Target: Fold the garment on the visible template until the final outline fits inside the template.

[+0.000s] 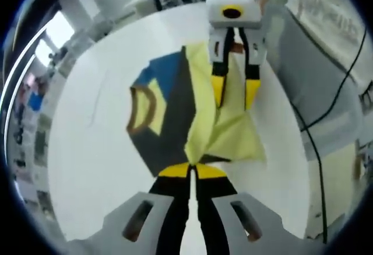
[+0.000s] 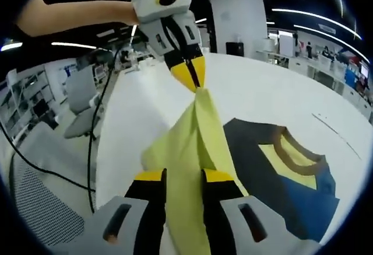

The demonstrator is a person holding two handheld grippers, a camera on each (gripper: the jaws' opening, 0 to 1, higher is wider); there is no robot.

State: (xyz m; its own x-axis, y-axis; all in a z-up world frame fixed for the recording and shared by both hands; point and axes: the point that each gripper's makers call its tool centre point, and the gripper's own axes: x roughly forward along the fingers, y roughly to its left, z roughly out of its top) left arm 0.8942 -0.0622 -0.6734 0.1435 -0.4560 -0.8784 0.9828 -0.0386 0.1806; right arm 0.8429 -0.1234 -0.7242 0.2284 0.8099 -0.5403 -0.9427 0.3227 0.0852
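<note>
- White round table (image 1: 93, 167) in a big office room, chairs (image 2: 78, 106) off to the side.
- My left claw (image 1: 191, 170) is pinched tight on the yellow hem of the shirt (image 1: 169, 112).
- My right claw (image 2: 183, 176) has its jaws narrow around yellow cloth.
- Shirt lies mid-table, navy and blue with a brown collar (image 2: 294, 150), yellow part lifted between both claws.

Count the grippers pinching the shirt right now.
2. The left gripper is shut on the shirt's yellow fabric at one lifted corner; the right gripper clamps the same yellow fold further along. Both hold it raised off the white table.
</note>
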